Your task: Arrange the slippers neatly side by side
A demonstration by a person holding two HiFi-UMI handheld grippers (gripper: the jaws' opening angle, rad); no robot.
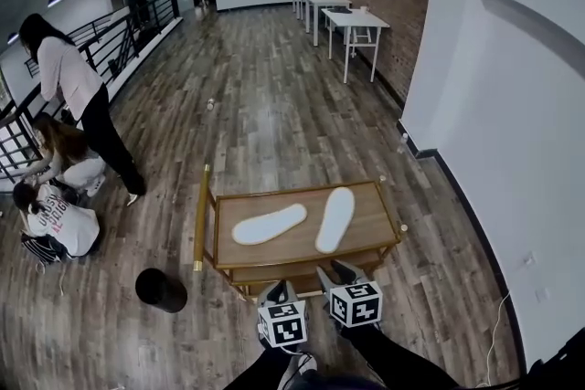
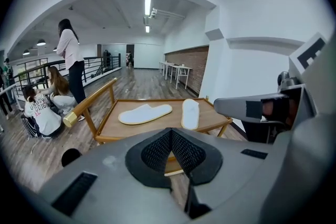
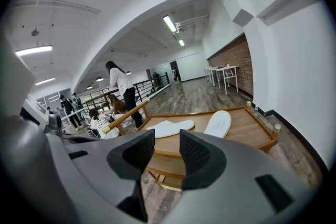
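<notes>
At the bottom middle of the head view are two grippers. The left gripper point(image 1: 277, 289) has its jaws pressed together, with nothing in them. The right gripper point(image 1: 340, 273) has its jaws a little apart and empty. Just above them stands a wooden cart point(image 1: 370, 226). On its top lie two white slippers, apart: the left slipper point(image 1: 269, 224) slanted, the right slipper point(image 1: 335, 218) nearly straight up the frame.

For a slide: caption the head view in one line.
Two white fabric slippers lie angled apart on a wooden trolley, left gripper and right gripper hovering nearby.
</notes>
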